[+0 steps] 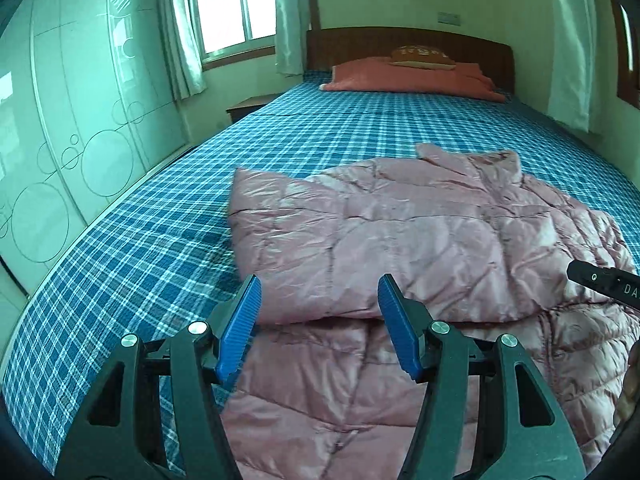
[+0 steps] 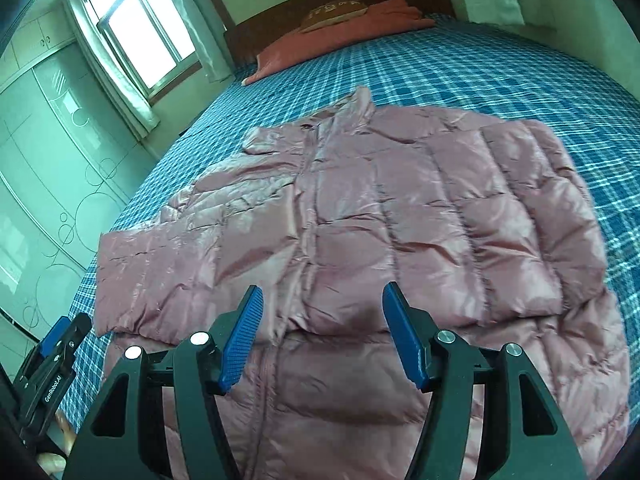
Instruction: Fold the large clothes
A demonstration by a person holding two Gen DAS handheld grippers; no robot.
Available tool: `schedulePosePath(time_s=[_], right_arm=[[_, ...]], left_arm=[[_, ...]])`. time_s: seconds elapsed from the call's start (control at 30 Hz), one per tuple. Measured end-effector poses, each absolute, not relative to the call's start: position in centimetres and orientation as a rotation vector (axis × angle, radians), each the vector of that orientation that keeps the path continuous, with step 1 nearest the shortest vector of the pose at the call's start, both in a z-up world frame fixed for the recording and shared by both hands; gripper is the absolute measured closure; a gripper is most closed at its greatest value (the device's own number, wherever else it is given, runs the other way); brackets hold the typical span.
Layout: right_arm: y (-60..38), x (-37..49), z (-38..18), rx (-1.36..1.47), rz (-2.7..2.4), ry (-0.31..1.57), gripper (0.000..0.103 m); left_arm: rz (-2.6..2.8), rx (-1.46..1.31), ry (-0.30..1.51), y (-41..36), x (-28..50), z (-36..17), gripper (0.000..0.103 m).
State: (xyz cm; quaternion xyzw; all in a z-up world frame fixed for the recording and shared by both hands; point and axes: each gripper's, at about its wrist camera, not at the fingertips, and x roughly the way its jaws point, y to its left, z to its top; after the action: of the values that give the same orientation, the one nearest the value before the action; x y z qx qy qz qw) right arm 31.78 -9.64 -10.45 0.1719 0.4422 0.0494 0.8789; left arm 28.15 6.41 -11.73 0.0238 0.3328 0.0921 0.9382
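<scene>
**Right wrist view: both grippers spread over jacket hem, long axis runs straight ahead**

Right wrist view: right gripper (image 2: pixel 322 336) jaws spread wide, holding nothing, hovering above the near end of the pink puffer jacket (image 2: pixel 360 216). Left gripper (image 1: pixel 318 328) also spread and empty, over the jacket's left near part; its body shows at the lower-left edge of the right view. Jacket lies flat on the plaid bed (image 2: pixel 500 76), zipper up, collar far, hem near, so the long axis points away from both tools toward the headboard (image 1: pixel 408 42). Sleeves look already folded across the chest. Likely next: pinch hem, carry toward collar. Right gripper sits nearer the centerline.
</scene>
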Motion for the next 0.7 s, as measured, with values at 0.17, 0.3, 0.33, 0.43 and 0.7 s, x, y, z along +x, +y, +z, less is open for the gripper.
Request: schedulePosePath(time_s=[0.17,0.3,0.33,0.43,0.7], right_arm=[[-7.7,34.0,-11.5,0.37,0.167,0.976,0.079],[-9.0,32.9,-9.8,0.315,0.13,0.912,0.094],[-9.9,32.6,-9.2,0.307,0.11,0.894,0.094],[-13.1,31.9,-8.1,0.288,0.042,0.864,0.095],[-20.0,31.6,-9.4,0.234,-0.12,0.911,0.094]], left_arm=[[0.228,0.039,0.692,9.1,28.7,-12.2,0.043],[0.234,0.018,0.687,10.1,28.8,-12.0,0.036],[0.232,0.01,0.685,10.3,28.9,-12.0,0.035],[0.221,-0.001,0.684,10.4,29.1,-11.8,0.035],[0.185,0.002,0.711,9.2,30.6,-12.5,0.035]])
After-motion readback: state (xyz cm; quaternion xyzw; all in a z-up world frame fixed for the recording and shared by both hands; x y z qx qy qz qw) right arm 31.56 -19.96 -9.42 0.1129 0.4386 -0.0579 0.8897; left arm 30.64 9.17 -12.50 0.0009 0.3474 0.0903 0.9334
